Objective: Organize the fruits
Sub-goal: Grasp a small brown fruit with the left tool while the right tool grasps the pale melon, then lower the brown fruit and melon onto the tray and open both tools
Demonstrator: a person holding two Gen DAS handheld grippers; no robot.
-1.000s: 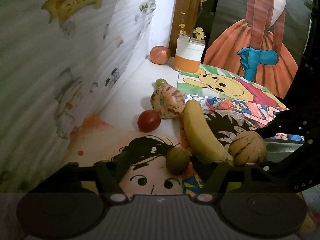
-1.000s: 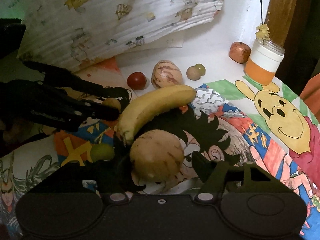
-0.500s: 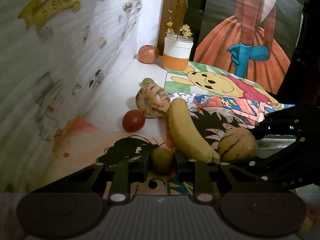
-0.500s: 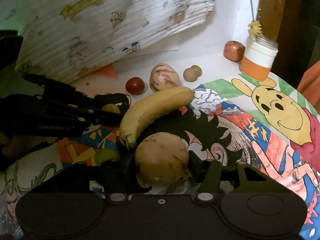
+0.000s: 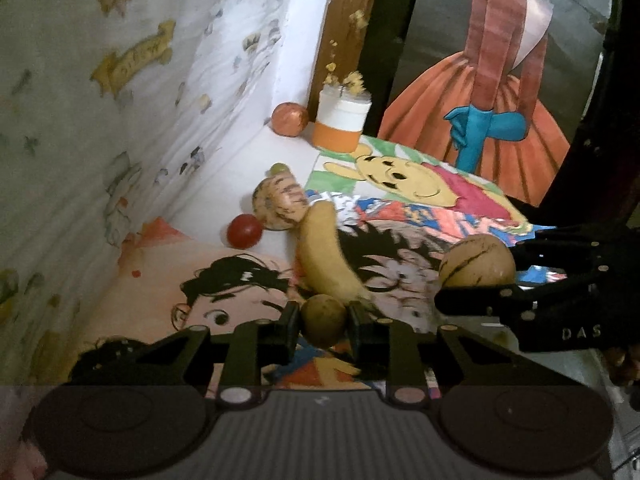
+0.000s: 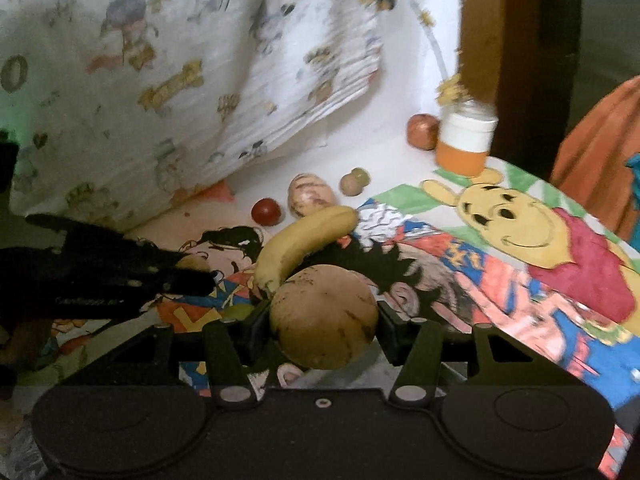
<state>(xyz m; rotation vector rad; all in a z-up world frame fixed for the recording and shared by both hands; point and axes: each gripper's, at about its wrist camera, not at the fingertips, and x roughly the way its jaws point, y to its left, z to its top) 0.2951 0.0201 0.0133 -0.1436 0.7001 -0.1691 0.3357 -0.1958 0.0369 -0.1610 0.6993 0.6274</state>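
The left hand-held gripper [image 5: 323,322] is pinching a small brown fruit [image 5: 323,320] between its fingers, just in front of the banana's near tip. The right hand-held gripper [image 6: 323,316] is clamping a large tan striped melon [image 6: 324,316], which is sitting just right of that same tip. The banana [image 5: 326,256] is lying across the cartoon-printed worktop [image 5: 420,196]. Touching the banana's far end, a second striped melon [image 5: 280,202] is resting, with a red tomato [image 5: 245,231] just to its left. Well beyond the banana, an orange-and-white jar [image 5: 340,126] is standing beside a reddish fruit [image 5: 290,119].
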